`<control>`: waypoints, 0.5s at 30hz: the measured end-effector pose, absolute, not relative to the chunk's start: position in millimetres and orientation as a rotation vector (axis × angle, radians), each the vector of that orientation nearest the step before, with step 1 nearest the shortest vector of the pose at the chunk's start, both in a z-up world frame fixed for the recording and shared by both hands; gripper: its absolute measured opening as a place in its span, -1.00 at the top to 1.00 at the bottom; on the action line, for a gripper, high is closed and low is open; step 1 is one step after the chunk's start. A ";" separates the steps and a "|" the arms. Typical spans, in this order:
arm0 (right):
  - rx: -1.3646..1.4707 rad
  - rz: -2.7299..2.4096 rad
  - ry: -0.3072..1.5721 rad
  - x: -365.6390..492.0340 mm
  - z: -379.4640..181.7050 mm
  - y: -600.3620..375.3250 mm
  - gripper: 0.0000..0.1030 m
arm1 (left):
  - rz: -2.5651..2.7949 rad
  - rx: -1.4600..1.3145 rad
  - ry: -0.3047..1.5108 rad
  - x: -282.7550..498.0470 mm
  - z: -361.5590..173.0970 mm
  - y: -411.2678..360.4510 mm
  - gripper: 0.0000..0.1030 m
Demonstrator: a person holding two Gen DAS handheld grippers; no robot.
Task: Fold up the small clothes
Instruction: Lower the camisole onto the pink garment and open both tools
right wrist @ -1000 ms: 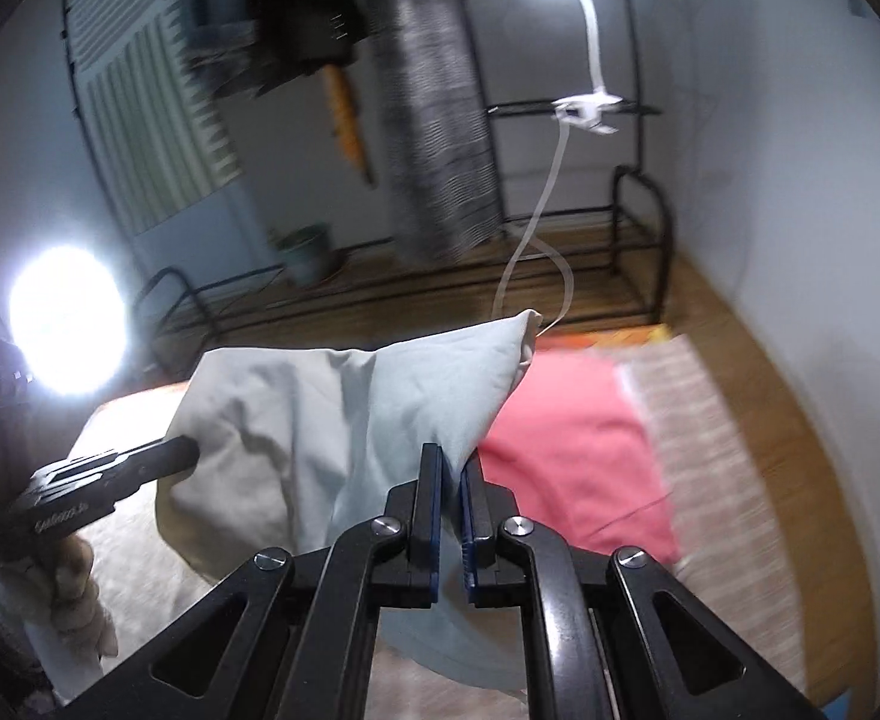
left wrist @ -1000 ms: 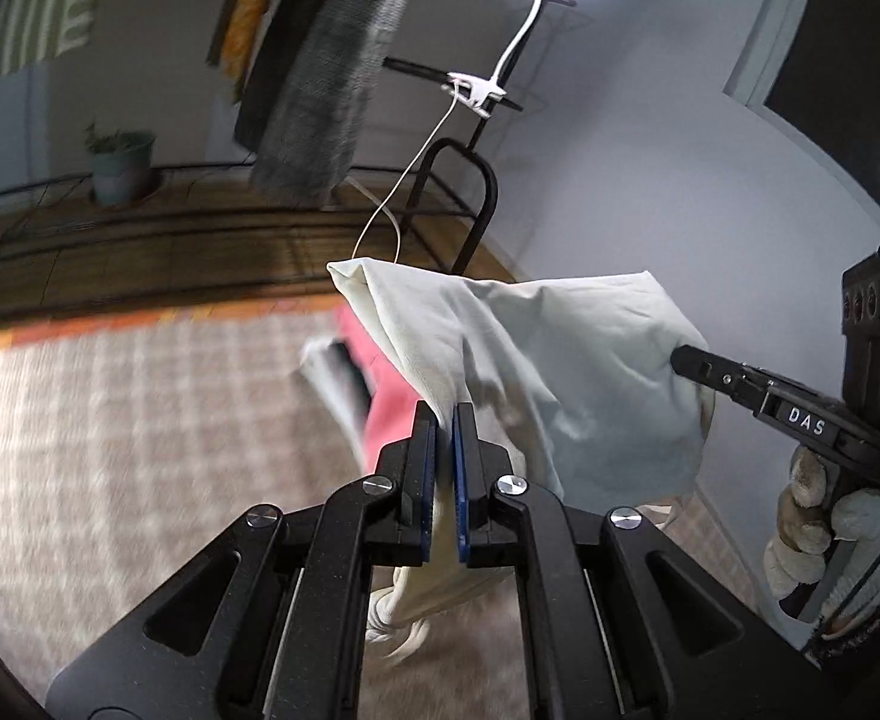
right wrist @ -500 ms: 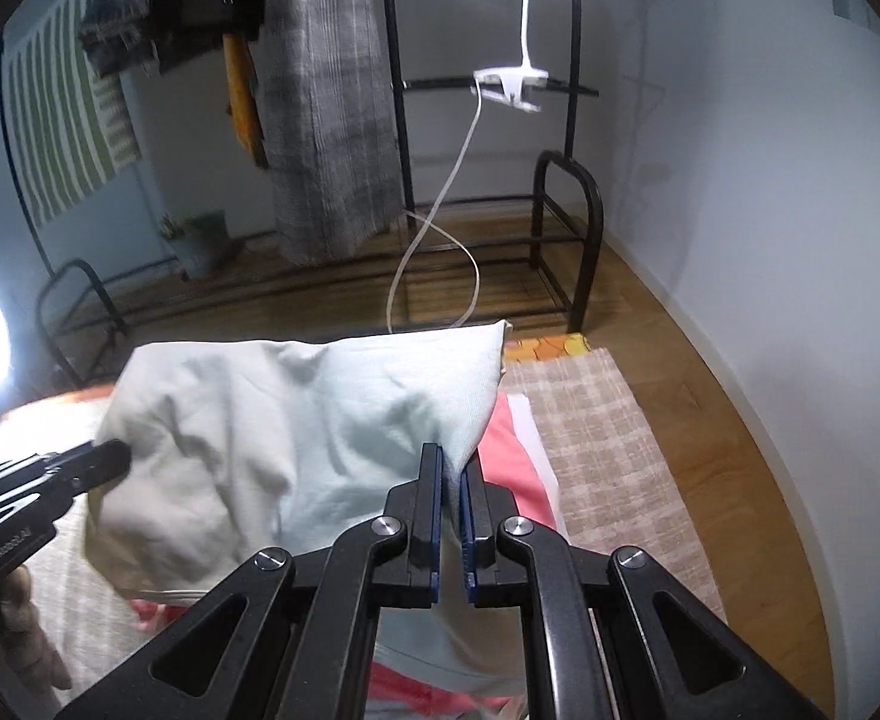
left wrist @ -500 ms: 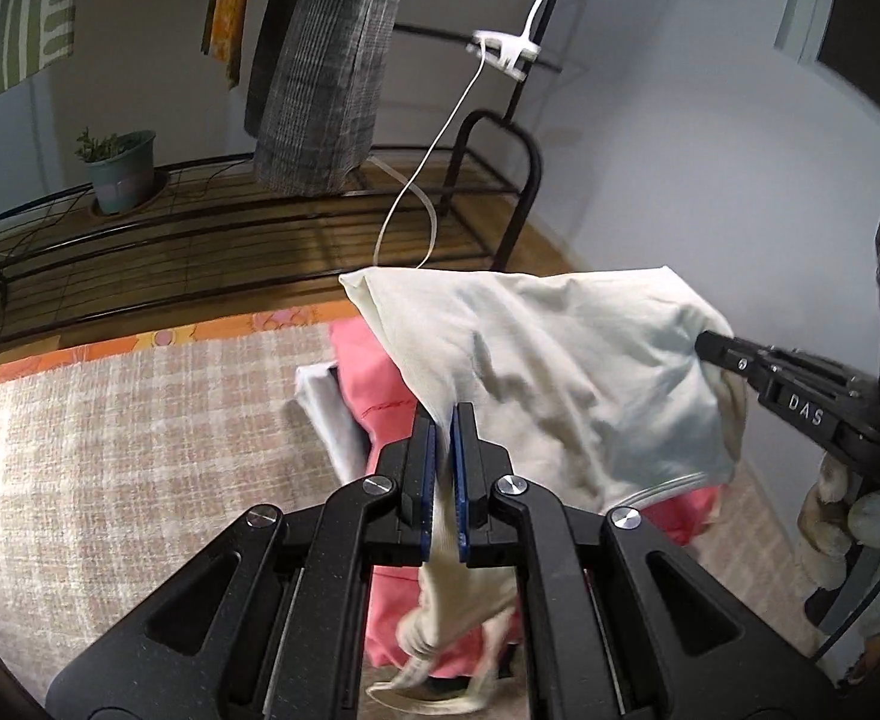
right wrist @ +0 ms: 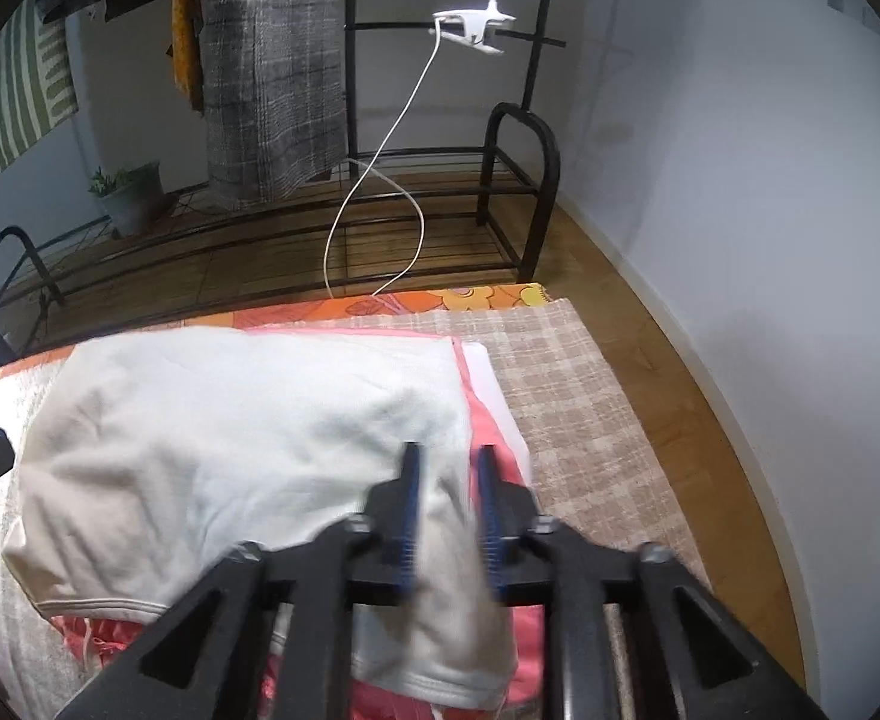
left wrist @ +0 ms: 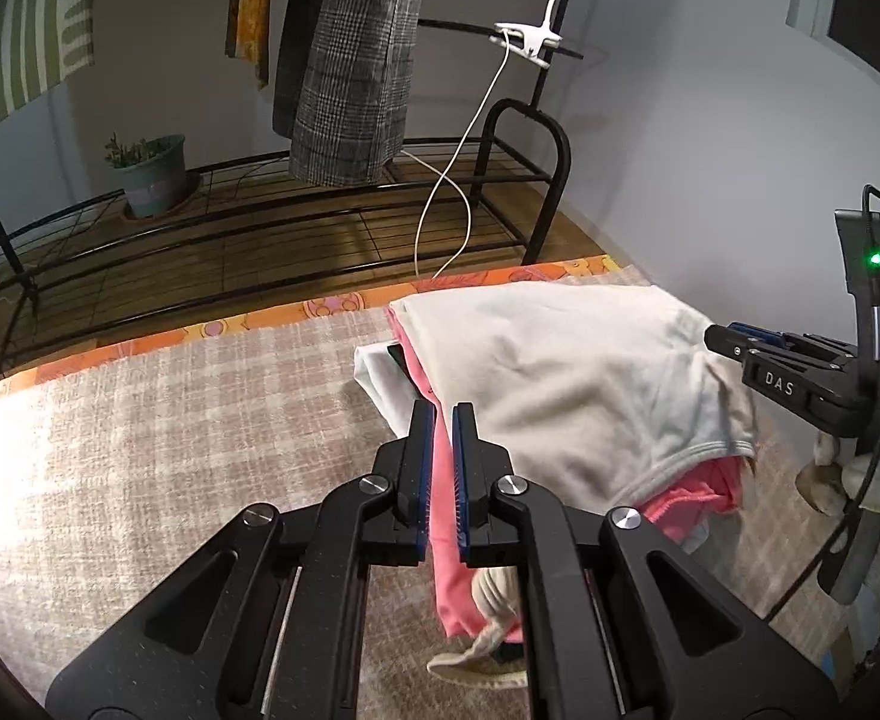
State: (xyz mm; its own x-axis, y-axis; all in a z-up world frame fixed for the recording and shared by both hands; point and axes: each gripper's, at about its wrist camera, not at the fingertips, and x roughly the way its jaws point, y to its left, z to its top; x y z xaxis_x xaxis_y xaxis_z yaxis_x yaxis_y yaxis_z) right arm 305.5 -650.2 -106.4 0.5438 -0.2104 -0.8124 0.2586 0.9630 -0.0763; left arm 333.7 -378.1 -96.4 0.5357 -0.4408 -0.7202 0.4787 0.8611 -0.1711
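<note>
1. Now my left claw sits low over the pile with its jaws slightly parted; only pink cloth shows through the narrow gap, and nothing is clamped between them.
2. My right claw is motion-blurred, its jaws spread apart, with a fold of the cream garment lying loose in the gap rather than pinched.
3. That cream garment lies draped across the top of a stack of clothes, its hemmed edge hanging down the near side.
4. Beneath it is a pink garment, which sticks out at the near edge and along the side; in the right wrist view the pink garment shows as a strip beside the cream one.
5. A white folded piece pokes out under the pink layer.
6. The stack rests on a beige checked blanket, which covers an orange patterned sheet visible along the far edge.
7. From the left wrist view, my right claw touches the cream garment's far corner; its body carries a green light.
8. Beyond the bedding stands a black metal rack with a grey plaid coat hanging, a white clip lamp with its trailing cable, and a potted plant.
</note>
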 end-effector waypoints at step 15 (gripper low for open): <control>0.082 -0.199 0.767 233.3 -5.0 -608.4 0.56 | -0.593 0.025 0.691 253.1 -10.3 -330.1 0.94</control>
State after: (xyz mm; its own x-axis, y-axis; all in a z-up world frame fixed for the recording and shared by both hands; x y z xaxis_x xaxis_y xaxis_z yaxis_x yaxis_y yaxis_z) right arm 233.3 -608.4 -5.0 0.7022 -0.1488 -0.6962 0.2087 0.9780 0.0015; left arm 253.1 -330.1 -10.3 0.6130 -0.5065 -0.6064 0.5223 0.8357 -0.1700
